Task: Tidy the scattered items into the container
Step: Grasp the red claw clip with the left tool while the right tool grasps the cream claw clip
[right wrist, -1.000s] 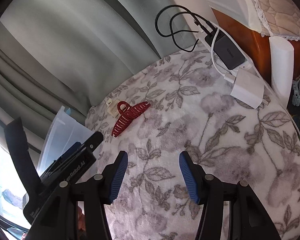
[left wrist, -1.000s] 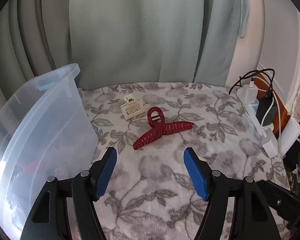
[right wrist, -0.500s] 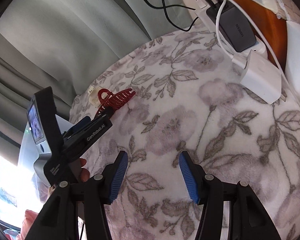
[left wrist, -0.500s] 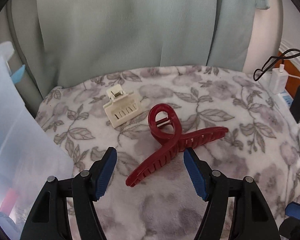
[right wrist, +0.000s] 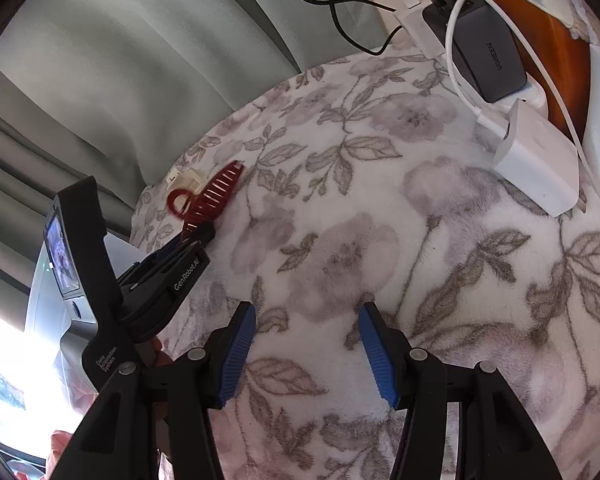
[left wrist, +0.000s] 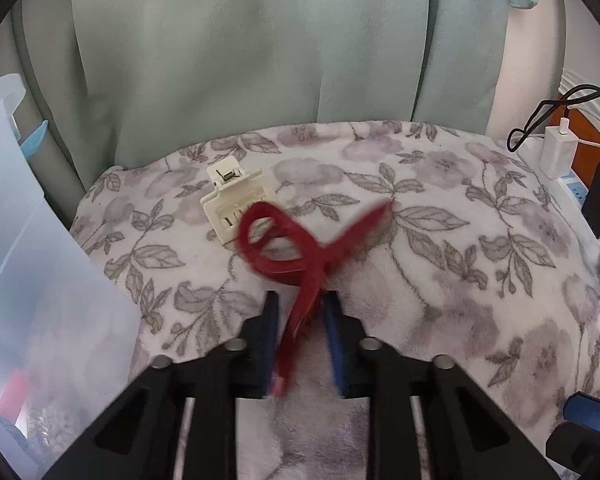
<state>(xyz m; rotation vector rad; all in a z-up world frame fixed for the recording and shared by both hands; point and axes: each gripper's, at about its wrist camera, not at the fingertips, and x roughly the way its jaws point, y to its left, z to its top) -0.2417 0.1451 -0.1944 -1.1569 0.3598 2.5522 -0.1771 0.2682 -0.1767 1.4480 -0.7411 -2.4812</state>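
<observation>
The tidying is looking only partly done: the translucent container (left wrist: 40,280) at the left edge of the left wrist view is already holding some items, blurred behind its wall, while two hair clips are still sitting out on the floral blanket (left wrist: 480,280). The left gripper (left wrist: 300,312) is working on one of them; its jaws have just been closing and are now pinching the near end of the red claw clip (left wrist: 300,248) between the blue pads, so the clip's toothed arm is running up out of the jaws and its loop and far arm are sticking out beyond them, smeared by motion. In the right wrist view the same grip is showing from the side, the clip's teeth fanning out past the tips of the left gripper. The cream claw clip (left wrist: 236,204) is lying just beyond the red one, touching or very nearly touching its loop, well outside the jaws and untouched. The right gripper (right wrist: 306,350) is hovering over a bare stretch of blanket, its jaws standing spread with nothing between them, well apart from both clips. What is left, as far as can be judged, is carrying the red clip over to the container on the left, then collecting the cream one.
</observation>
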